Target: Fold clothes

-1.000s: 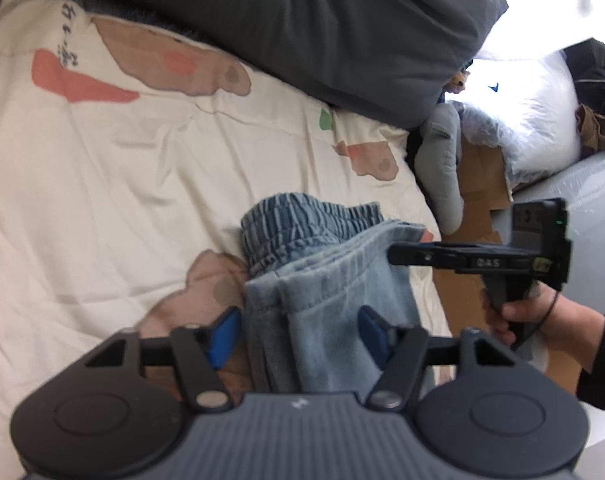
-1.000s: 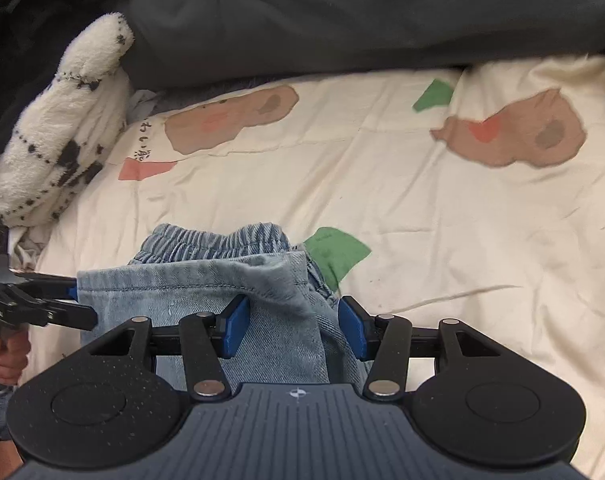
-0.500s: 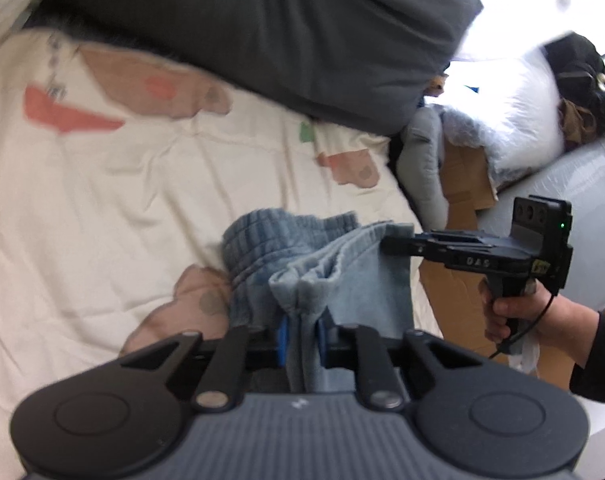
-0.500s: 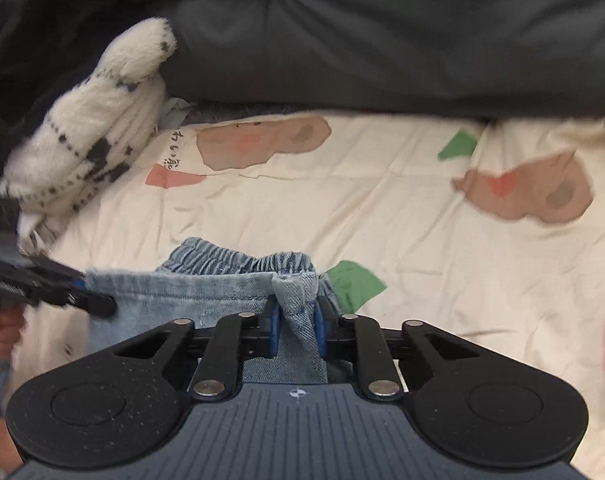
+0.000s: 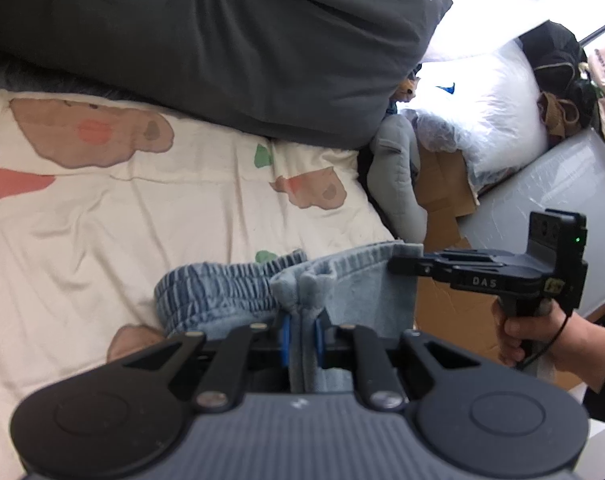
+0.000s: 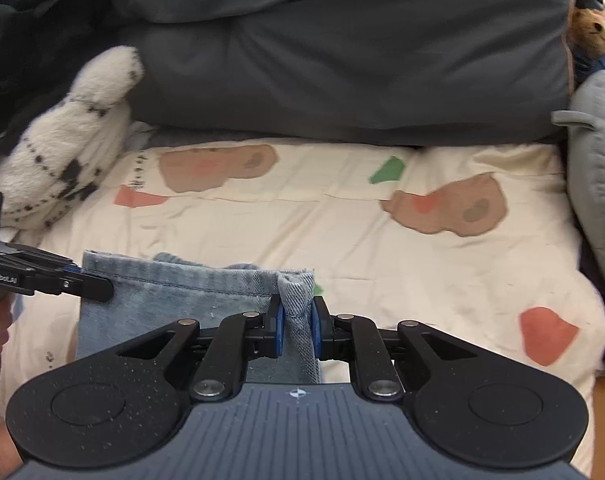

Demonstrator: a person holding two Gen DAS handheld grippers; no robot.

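Observation:
Light blue denim jeans [image 5: 358, 292] lie folded on the cream bedsheet [image 5: 142, 216], their gathered elastic waistband [image 5: 222, 292] showing to the left. My left gripper [image 5: 302, 337] is shut on a bunched corner of the top denim edge. In the right wrist view my right gripper [image 6: 296, 326] is shut on the other corner of that hem [image 6: 182, 280]. The denim edge is stretched between the two, raised off the layer below. Each gripper shows in the other's view: the right gripper [image 5: 398, 266] at the fabric's right corner, the left gripper [image 6: 102, 290] at its left corner.
A dark grey duvet [image 5: 222, 40] is heaped at the back of the bed. A white spotted plush [image 6: 62, 148] lies at the left, a grey plush [image 6: 598, 168] at the right edge. Cardboard [image 5: 442, 184] and a white bag [image 5: 490, 108] sit beside the bed. A hand [image 5: 518, 336] holds the right gripper.
Both grippers went from open around the denim edge to shut on it. They have since lifted the edge, which now stretches taut between them.

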